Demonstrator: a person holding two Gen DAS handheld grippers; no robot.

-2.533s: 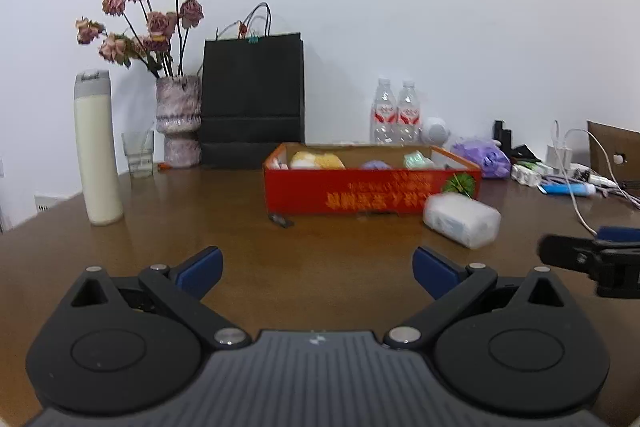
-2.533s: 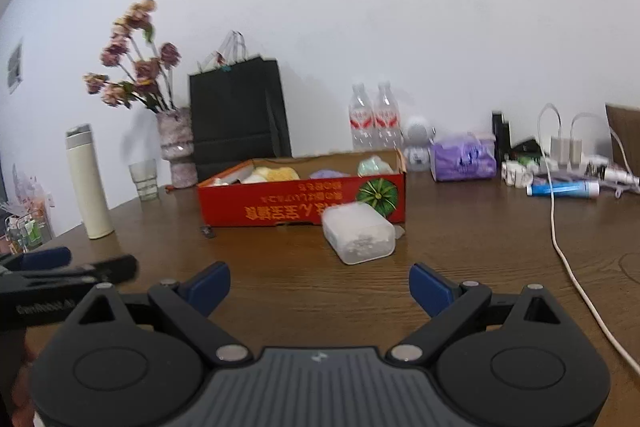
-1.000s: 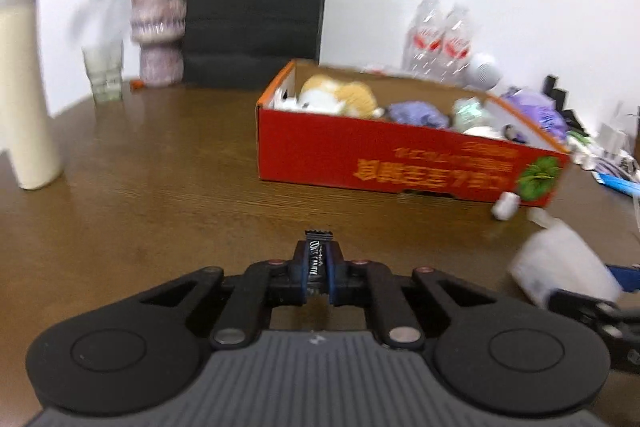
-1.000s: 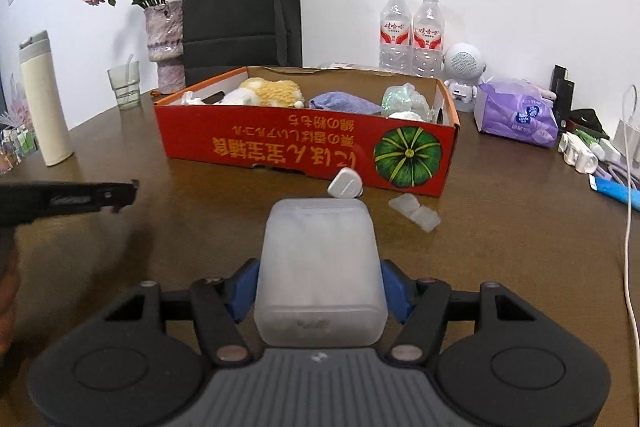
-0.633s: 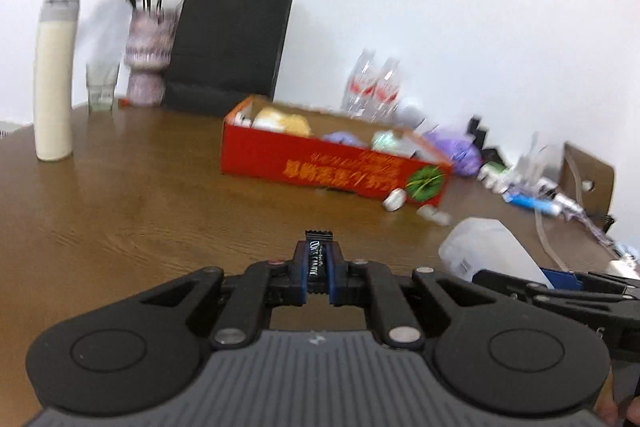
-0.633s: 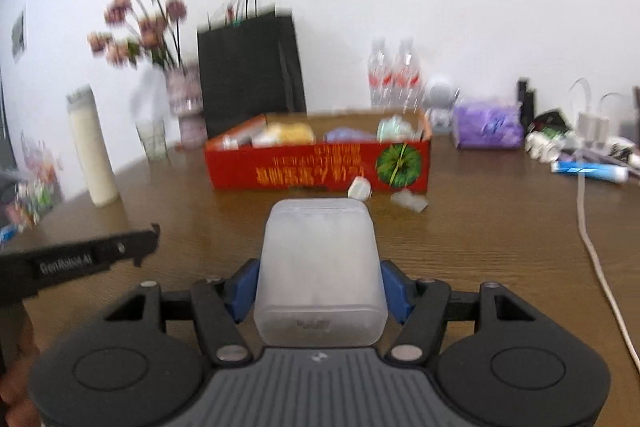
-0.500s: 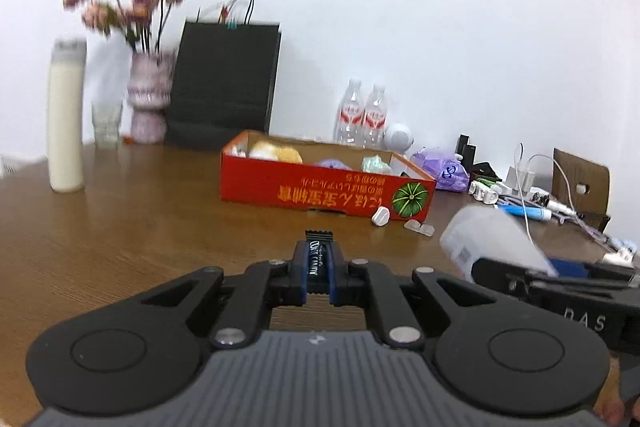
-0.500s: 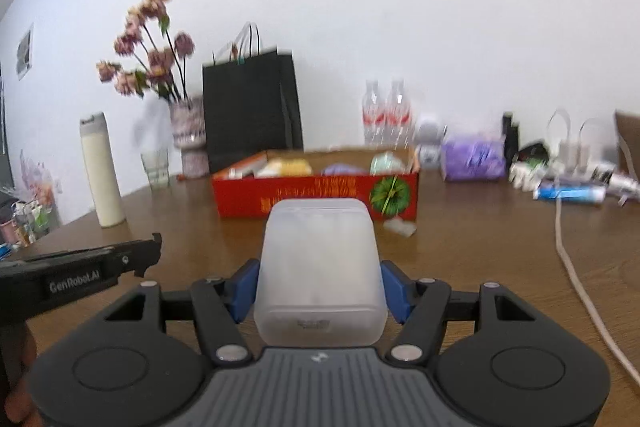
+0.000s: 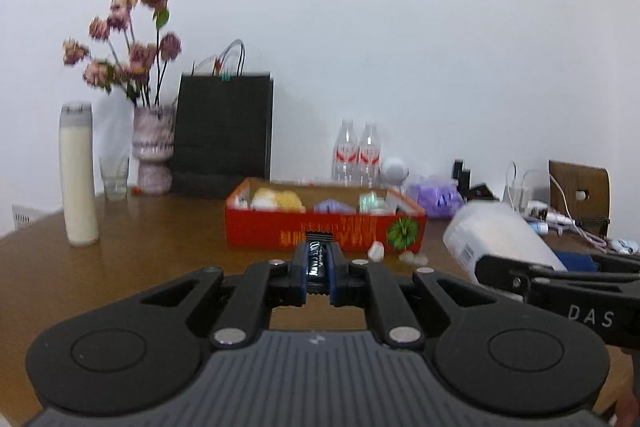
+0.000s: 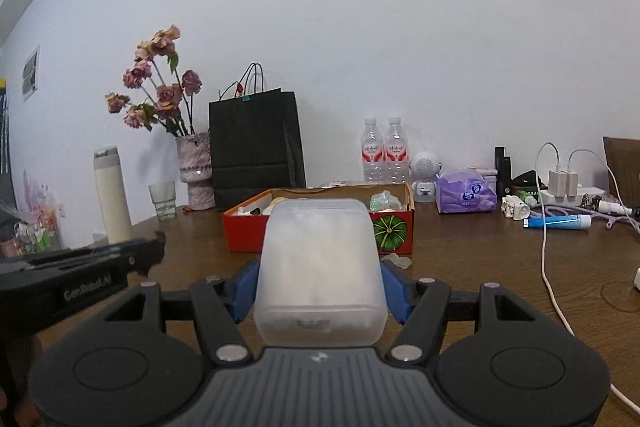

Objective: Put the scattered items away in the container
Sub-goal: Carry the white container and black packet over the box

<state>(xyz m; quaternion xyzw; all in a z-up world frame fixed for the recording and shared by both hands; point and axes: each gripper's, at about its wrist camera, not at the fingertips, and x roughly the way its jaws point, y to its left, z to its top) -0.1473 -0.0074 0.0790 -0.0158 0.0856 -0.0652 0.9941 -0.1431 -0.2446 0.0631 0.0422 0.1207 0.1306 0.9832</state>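
Observation:
My left gripper (image 9: pixel 319 269) is shut on a small black snack packet (image 9: pixel 317 259) with white print, held above the table in front of the red cardboard box (image 9: pixel 324 229). My right gripper (image 10: pixel 320 287) is shut on a frosted white plastic box (image 10: pixel 319 267), also seen at the right of the left wrist view (image 9: pixel 496 239). The red box (image 10: pixel 394 227) holds soft items. A small white plug (image 9: pixel 376 251) and clear wrapped pieces (image 9: pixel 412 258) lie on the table by the box's front right corner.
Behind the box stand a black paper bag (image 10: pixel 256 143), a vase of dried roses (image 10: pixel 196 167), a glass (image 10: pixel 163 201), a cream flask (image 10: pixel 112 195), two water bottles (image 10: pixel 384 151) and a purple tissue pack (image 10: pixel 466 195). Chargers, a white cable (image 10: pixel 546 259) and a blue tube (image 10: pixel 556 222) lie at the right.
Both grippers closed on their items and lifted them: the left took the black packet, the right took the frosted box. Both have since pulled back from the red box and levelled.

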